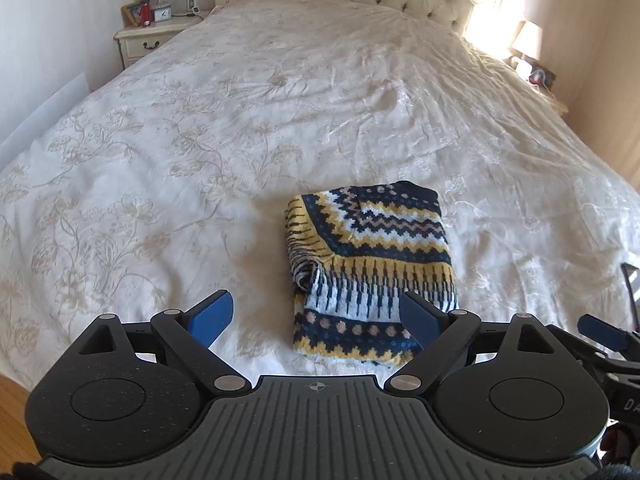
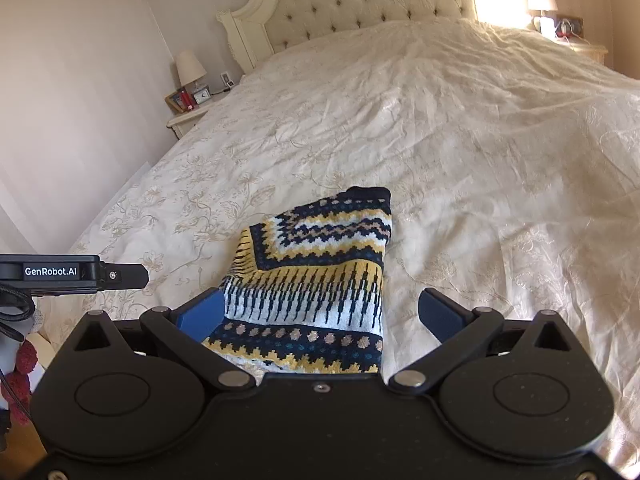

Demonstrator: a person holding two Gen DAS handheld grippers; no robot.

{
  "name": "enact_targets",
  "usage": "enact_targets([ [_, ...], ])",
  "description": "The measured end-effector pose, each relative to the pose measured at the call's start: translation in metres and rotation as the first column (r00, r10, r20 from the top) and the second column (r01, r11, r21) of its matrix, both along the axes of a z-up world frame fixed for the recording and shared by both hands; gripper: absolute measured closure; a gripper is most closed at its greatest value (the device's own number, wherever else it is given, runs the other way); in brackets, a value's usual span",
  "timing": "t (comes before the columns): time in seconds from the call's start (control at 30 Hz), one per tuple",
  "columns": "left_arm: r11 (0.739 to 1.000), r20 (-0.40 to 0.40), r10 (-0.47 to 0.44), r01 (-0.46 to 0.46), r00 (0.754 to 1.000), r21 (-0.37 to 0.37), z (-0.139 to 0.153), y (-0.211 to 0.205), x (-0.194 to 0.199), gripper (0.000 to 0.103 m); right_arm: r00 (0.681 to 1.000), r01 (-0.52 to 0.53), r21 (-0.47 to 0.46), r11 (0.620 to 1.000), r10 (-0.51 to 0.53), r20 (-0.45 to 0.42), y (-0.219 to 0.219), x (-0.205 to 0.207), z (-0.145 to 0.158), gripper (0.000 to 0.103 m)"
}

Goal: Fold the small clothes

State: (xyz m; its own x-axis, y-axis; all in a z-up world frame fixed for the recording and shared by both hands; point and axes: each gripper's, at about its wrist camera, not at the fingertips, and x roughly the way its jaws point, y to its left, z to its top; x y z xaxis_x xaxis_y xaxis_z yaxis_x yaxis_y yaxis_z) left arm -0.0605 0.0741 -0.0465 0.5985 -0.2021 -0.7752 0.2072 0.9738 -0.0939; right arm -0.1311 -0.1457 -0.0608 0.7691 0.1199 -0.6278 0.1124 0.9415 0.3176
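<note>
your left gripper [image 1: 316,318] stands wide with nothing between its blue pads. your right gripper [image 2: 324,314] is wide too, gripping nothing. the folded knit sweater [image 1: 370,264] (navy, yellow and white zigzags) lies on the near part of the bed [image 1: 200,140], just beyond both.
</note>
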Motion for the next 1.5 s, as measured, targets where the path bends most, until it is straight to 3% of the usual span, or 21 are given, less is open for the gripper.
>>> enact_targets([
  [0.2,0.998,0.021,0.004,-0.005,1.0,0.063,0.003,-0.003,-0.016,0.012,1.0,0.007,-0.024,1.0,-0.007,0.01,0.009,-0.013,0.007,0.001],
  [0.37,0.993,0.042,-0.026,0.021,0.999,0.12,0.005,-0.008,-0.029,0.012,0.998,0.034,-0.025,0.999,-0.035,-0.044,0.013,-0.018,0.009,0.001],
  [0.53,0.992,0.021,-0.039,0.036,0.999,0.122,0.002,-0.008,-0.035,0.012,0.994,0.064,-0.012,0.998,-0.064,-0.089,0.013,-0.023,0.01,0.001],
  [0.67,0.991,0.006,-0.049,0.048,0.999,0.127,-0.002,-0.006,-0.04,0.012,0.981,0.128,-0.081,0.988,-0.138,-0.135,0.015,-0.024,0.011,0.001],
  [1.5,0.988,-0.08,-0.036,0.047,0.996,0.15,-0.024,0.003,-0.043,0.013,0.972,0.082,-0.084,0.993,-0.099,-0.215,0.026,-0.018,0.005,0.001],
])
